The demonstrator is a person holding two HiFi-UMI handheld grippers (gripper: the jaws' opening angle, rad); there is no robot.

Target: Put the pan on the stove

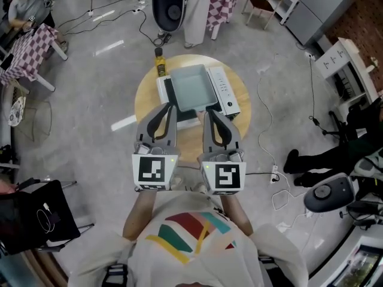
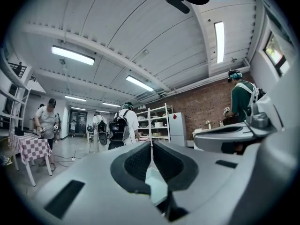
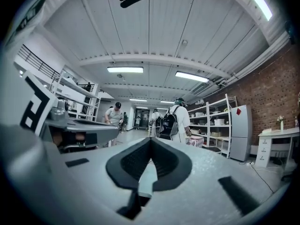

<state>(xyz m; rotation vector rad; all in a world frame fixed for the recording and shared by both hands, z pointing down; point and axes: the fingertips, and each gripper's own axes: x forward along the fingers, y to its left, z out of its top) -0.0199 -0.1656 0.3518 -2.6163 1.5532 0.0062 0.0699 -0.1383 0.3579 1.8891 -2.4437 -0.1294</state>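
Nearest me, my left gripper (image 1: 172,105) and right gripper (image 1: 207,111) lie level, side by side, each claw pinched fully together; their tips reach the near rim of the square pale blue-grey pan (image 1: 191,88), which sits on the flat white stove (image 1: 226,91) on a round wooden table (image 1: 145,103); a yellow bottle (image 1: 160,61) stands beyond.
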